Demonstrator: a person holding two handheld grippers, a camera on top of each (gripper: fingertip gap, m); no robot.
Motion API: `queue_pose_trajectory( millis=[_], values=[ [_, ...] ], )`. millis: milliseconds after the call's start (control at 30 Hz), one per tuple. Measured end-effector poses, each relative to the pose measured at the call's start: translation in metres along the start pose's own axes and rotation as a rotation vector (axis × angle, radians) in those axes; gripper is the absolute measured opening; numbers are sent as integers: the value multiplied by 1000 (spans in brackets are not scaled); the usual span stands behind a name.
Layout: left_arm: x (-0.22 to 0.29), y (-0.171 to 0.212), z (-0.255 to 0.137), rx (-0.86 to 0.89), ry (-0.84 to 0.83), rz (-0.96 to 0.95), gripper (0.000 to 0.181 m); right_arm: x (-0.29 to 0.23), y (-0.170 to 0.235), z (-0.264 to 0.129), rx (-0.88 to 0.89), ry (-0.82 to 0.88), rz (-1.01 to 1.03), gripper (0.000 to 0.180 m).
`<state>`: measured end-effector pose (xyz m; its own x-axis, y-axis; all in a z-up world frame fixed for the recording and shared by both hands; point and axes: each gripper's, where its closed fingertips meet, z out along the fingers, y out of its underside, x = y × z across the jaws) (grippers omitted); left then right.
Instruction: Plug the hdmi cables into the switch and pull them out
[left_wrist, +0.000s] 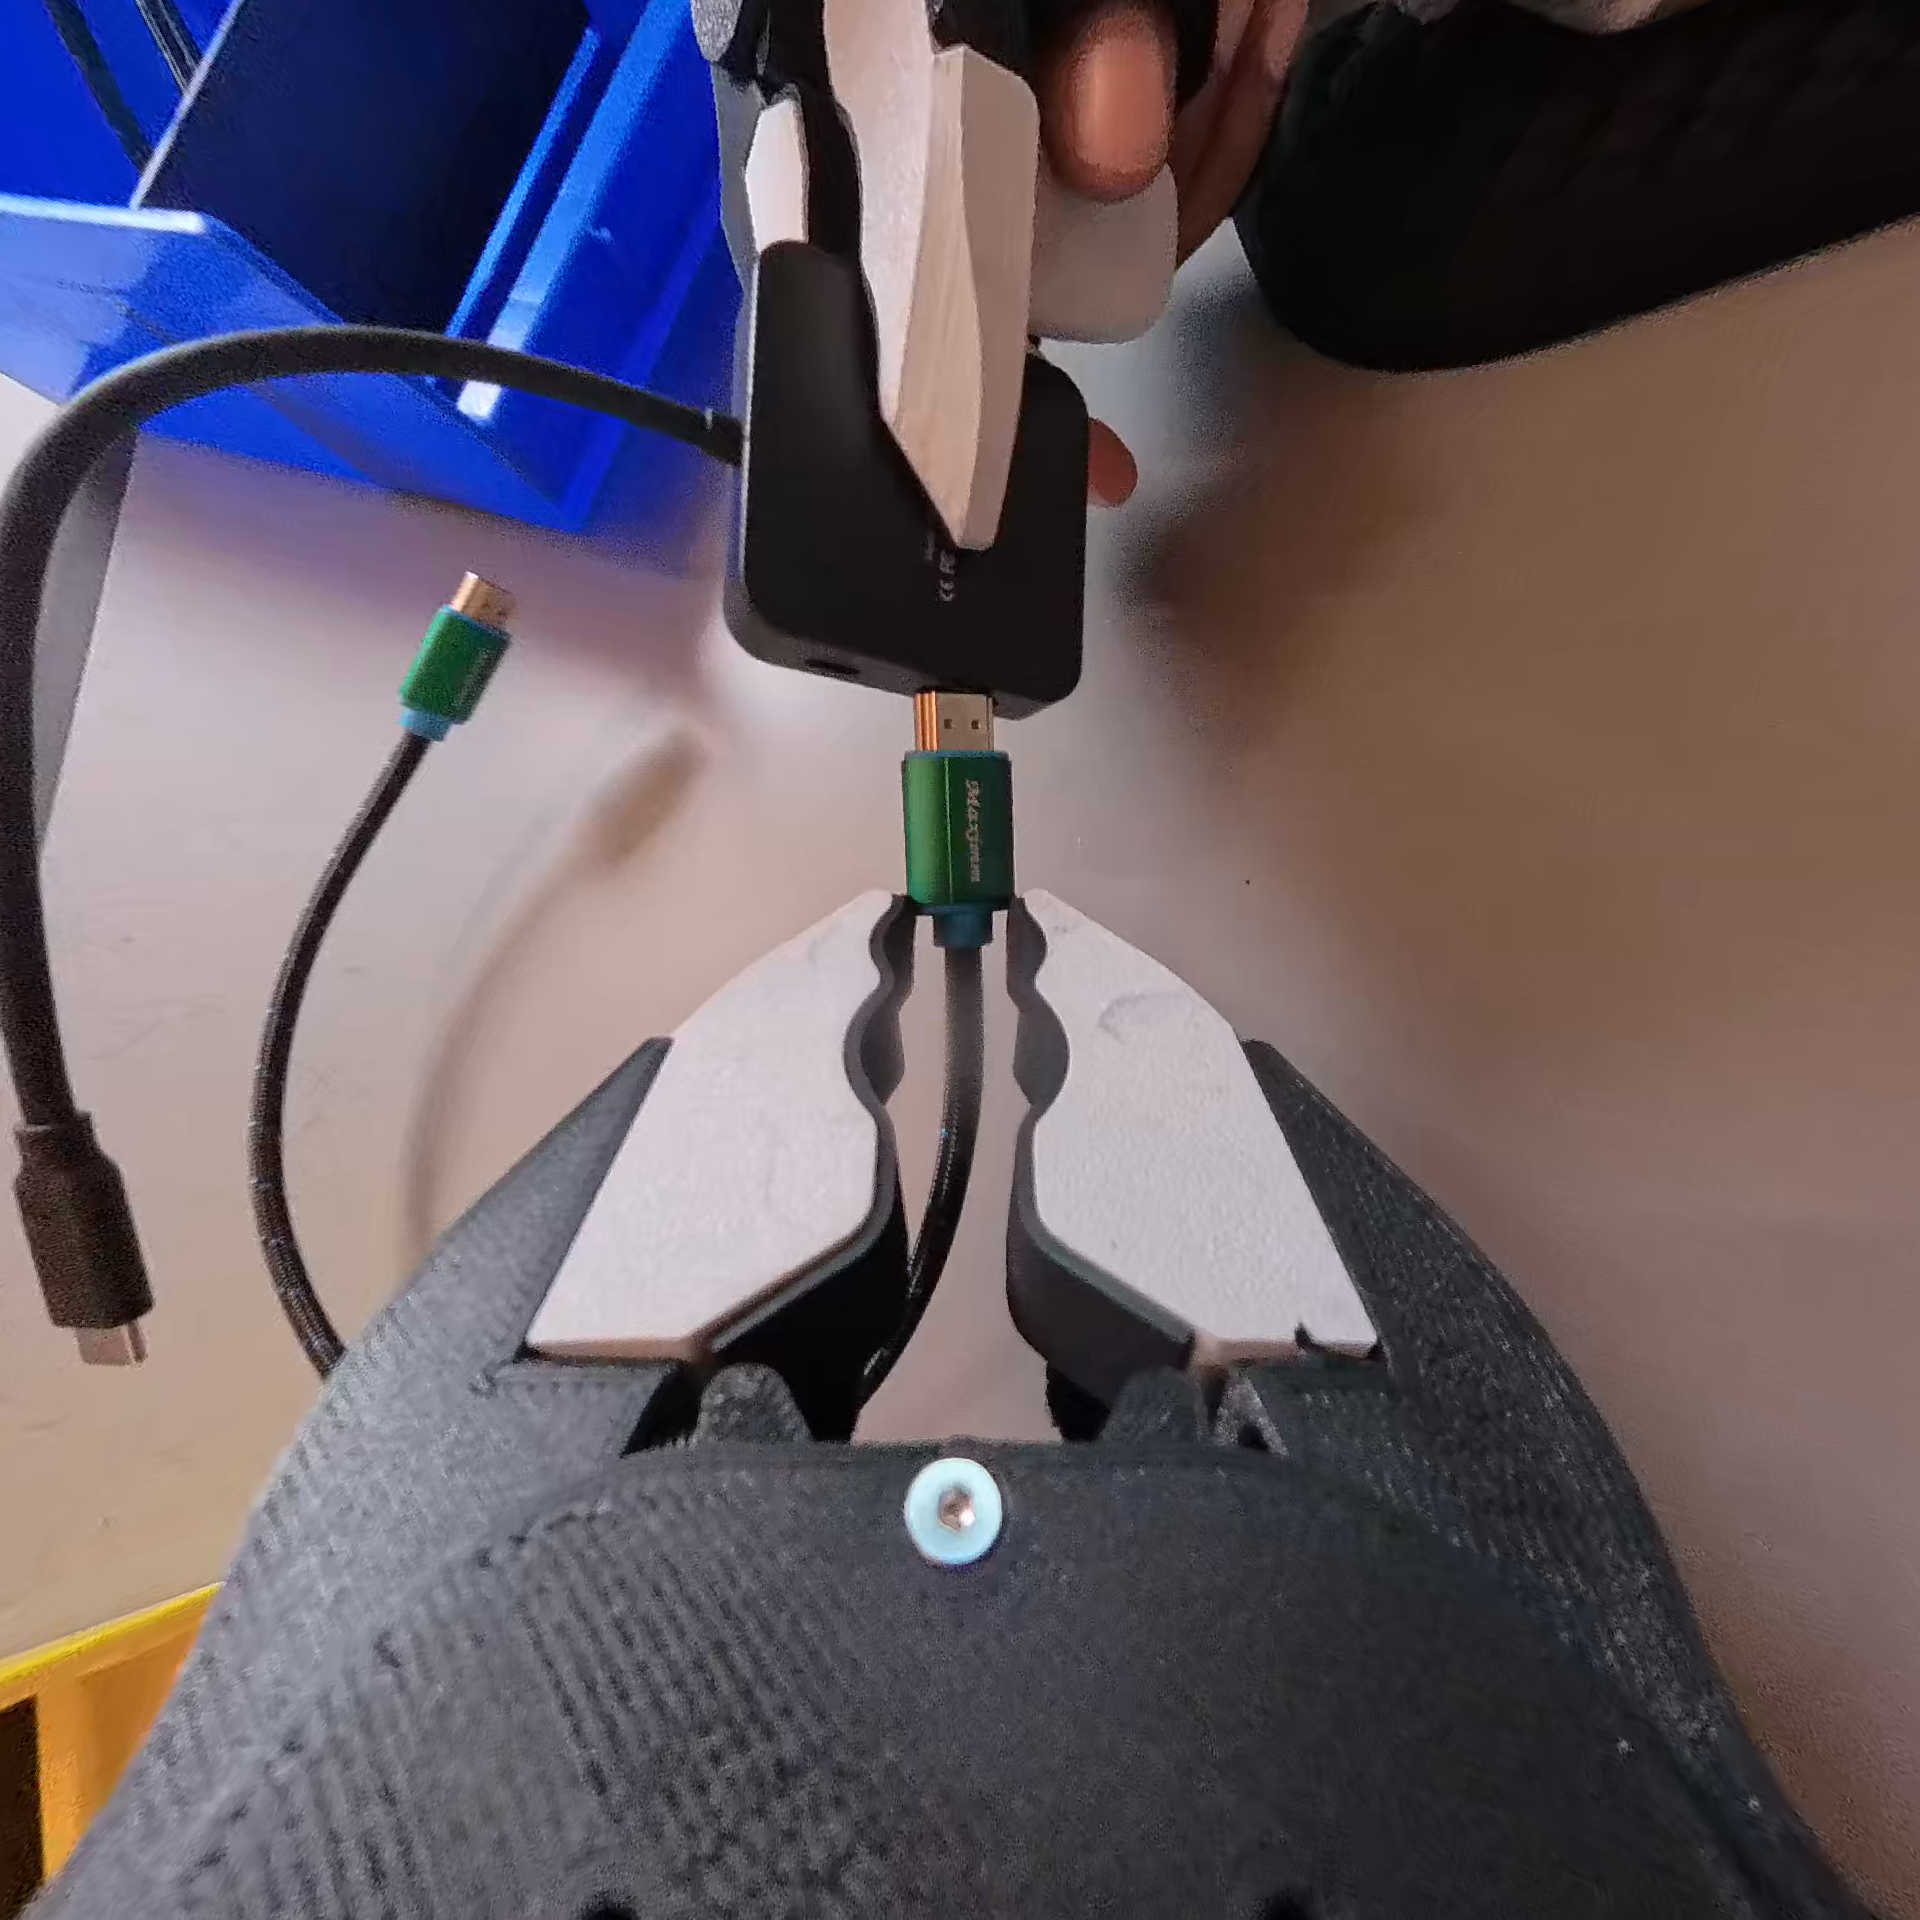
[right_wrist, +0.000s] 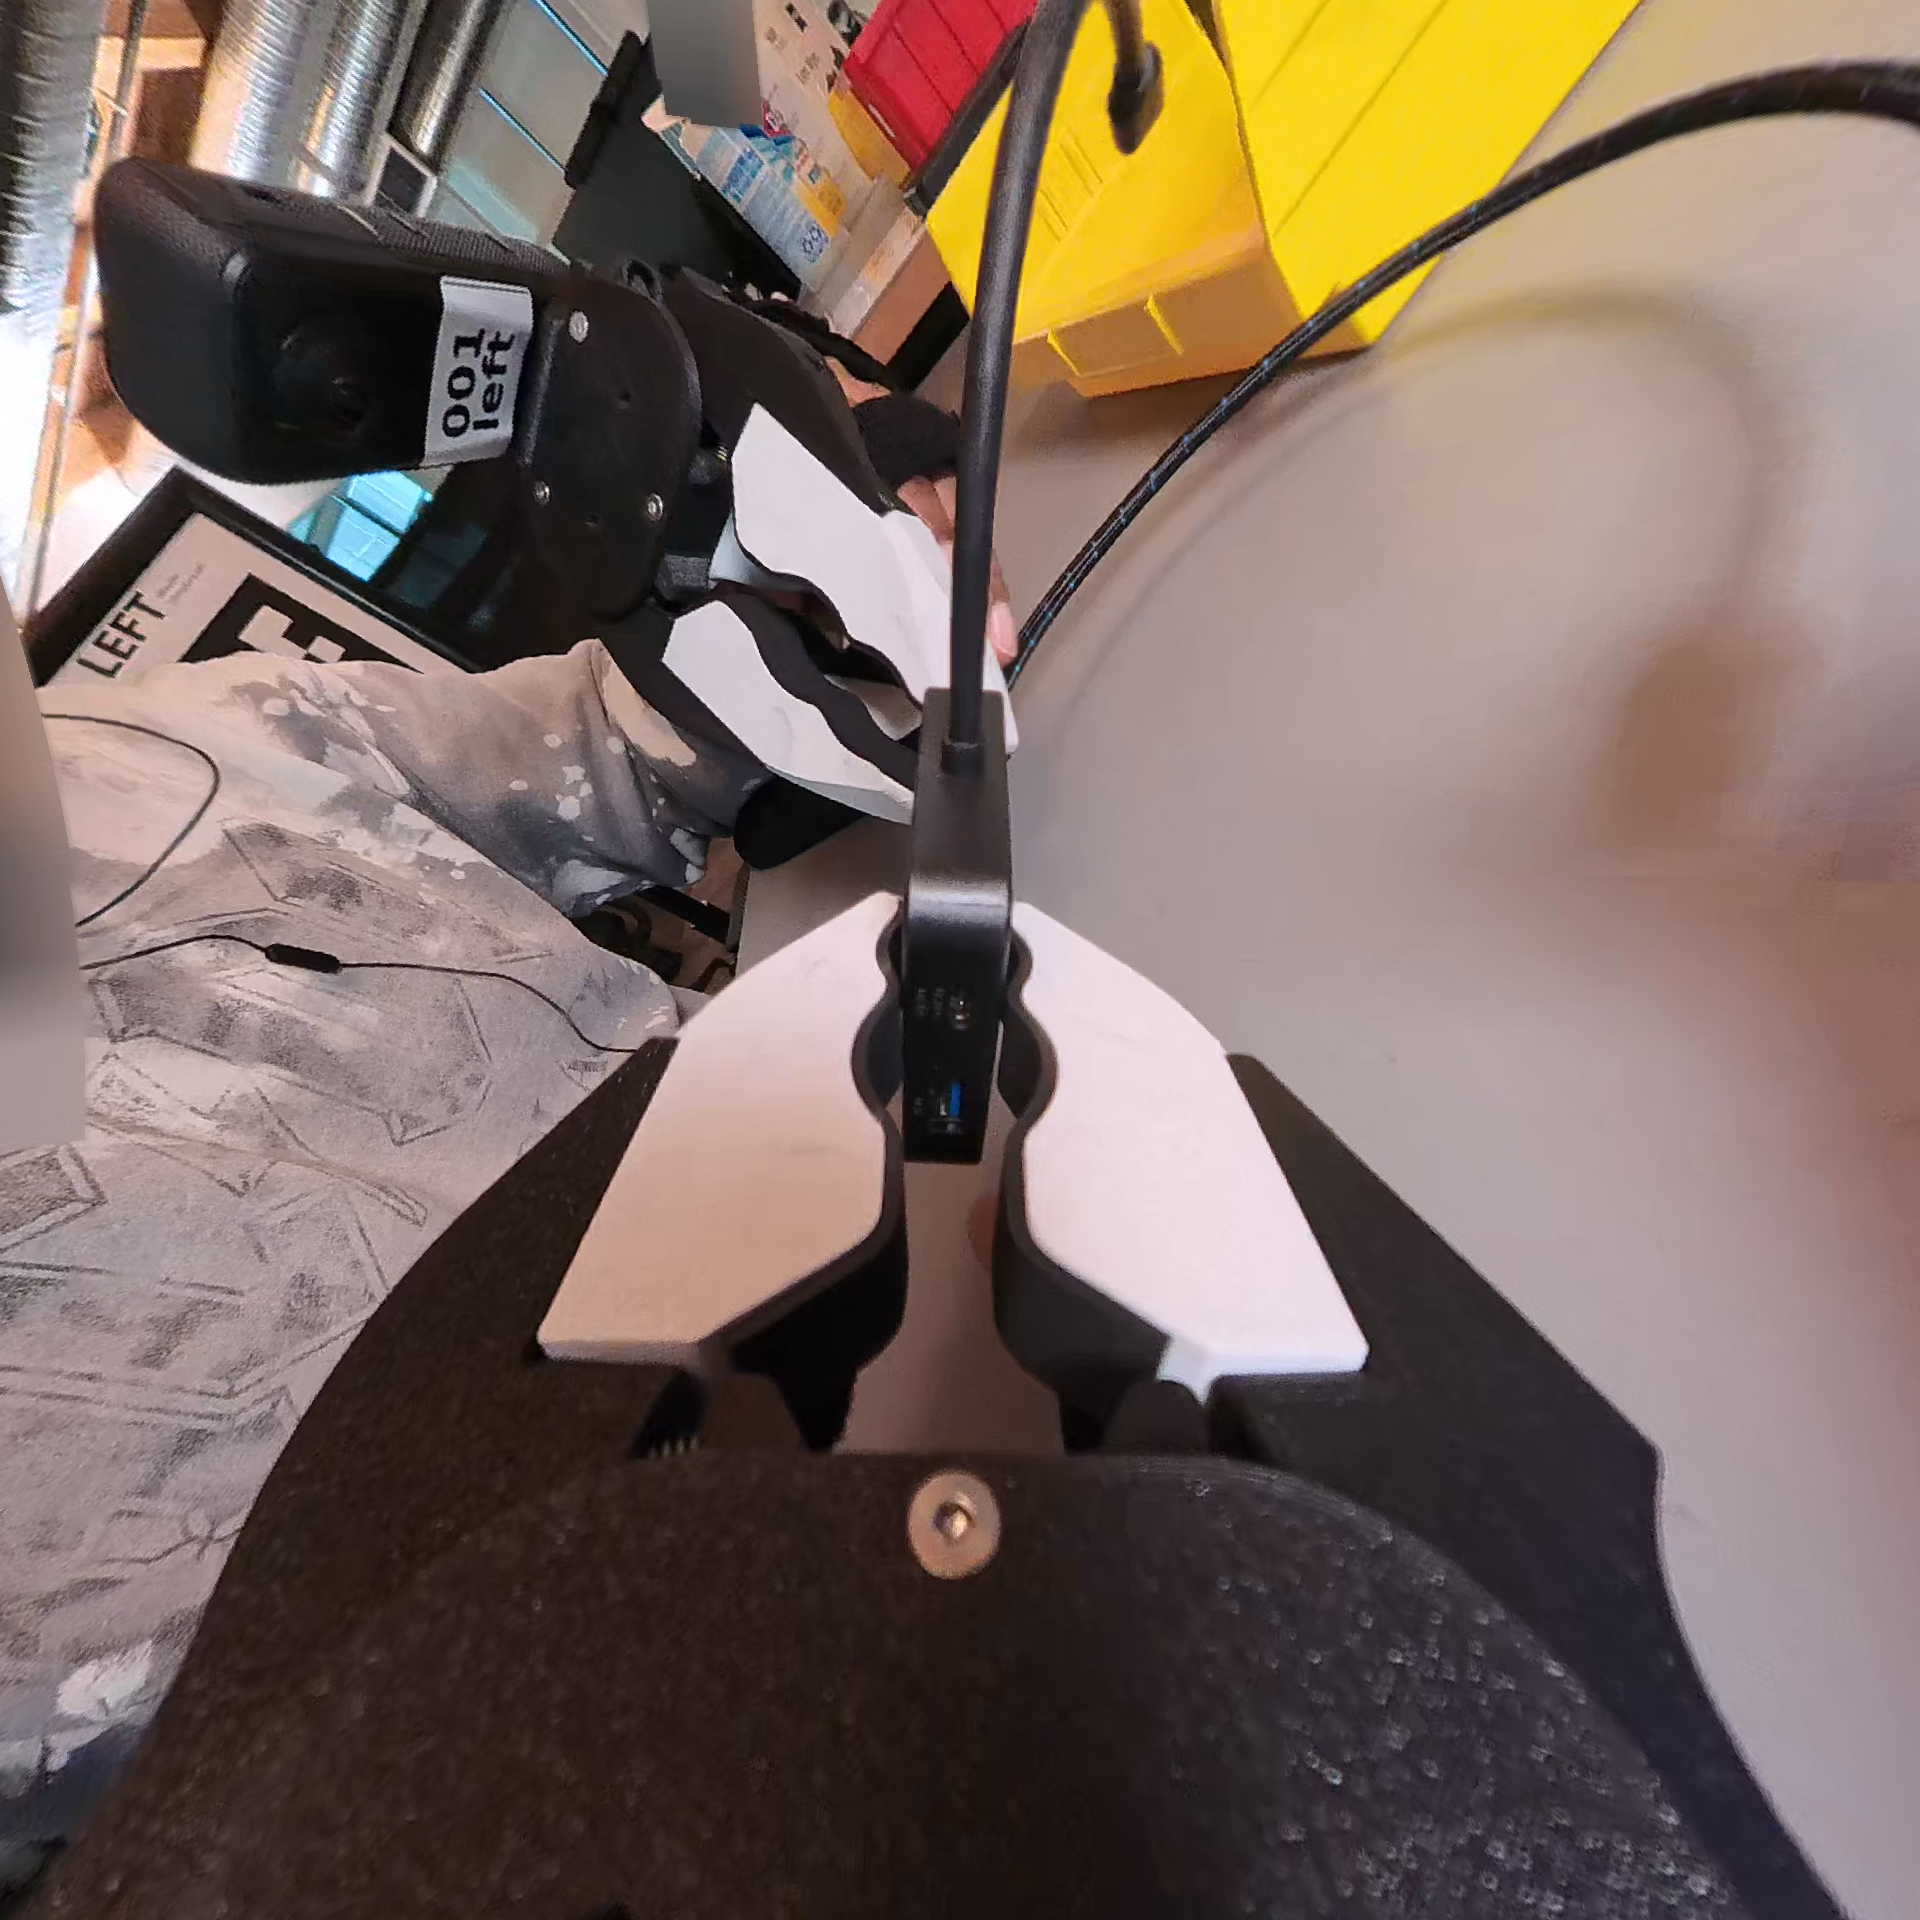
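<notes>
Black textured housing fills the bottom of the left wrist view, and from it the left hand-held gripper (left_wrist: 958, 914) pinches the tail end of a green HDMI plug (left_wrist: 957, 826) at centre frame, its braided cable (left_wrist: 940, 1143) running back between the white fingers (left_wrist: 748, 1132). That plug's gold tip sits partly inside a port on the lower edge of the black switch (left_wrist: 904, 540), with gold metal showing between plug and switch. Clamped narrow on the switch from above is the right hand-held gripper (left_wrist: 966, 520), a person's fingertip (left_wrist: 1112, 104) behind it at top centre. In the right wrist view the switch (right_wrist: 956, 935) stands edge-on between the white fingers (right_wrist: 758, 1122), lifted above the grey worktop (right_wrist: 1455, 831). At left in the left wrist view lie a second green plug (left_wrist: 457, 660) and a black cable (left_wrist: 312, 358) from the switch's side. Beyond are a blue bin (left_wrist: 416, 208) at upper left and a yellow bin (right_wrist: 1299, 156) at upper right of the right wrist view
</notes>
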<state>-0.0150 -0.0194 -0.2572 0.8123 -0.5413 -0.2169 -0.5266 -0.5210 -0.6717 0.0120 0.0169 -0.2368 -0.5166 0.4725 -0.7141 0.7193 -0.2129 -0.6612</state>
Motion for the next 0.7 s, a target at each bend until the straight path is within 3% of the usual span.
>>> queue_pose_trajectory(
  millis=[367, 533, 700],
  values=[
    [12, 13, 10, -58, 65, -8, 17, 5, 10, 8, -55, 30, 6, 13],
    [10, 2, 2, 33, 107, -89, 17, 3, 2, 4, -3, 12, 23, 13],
    [7, -8, -5, 141, 131, -173, 16, -13, -13, 2, 116, -139, 92, 13]
  ],
)
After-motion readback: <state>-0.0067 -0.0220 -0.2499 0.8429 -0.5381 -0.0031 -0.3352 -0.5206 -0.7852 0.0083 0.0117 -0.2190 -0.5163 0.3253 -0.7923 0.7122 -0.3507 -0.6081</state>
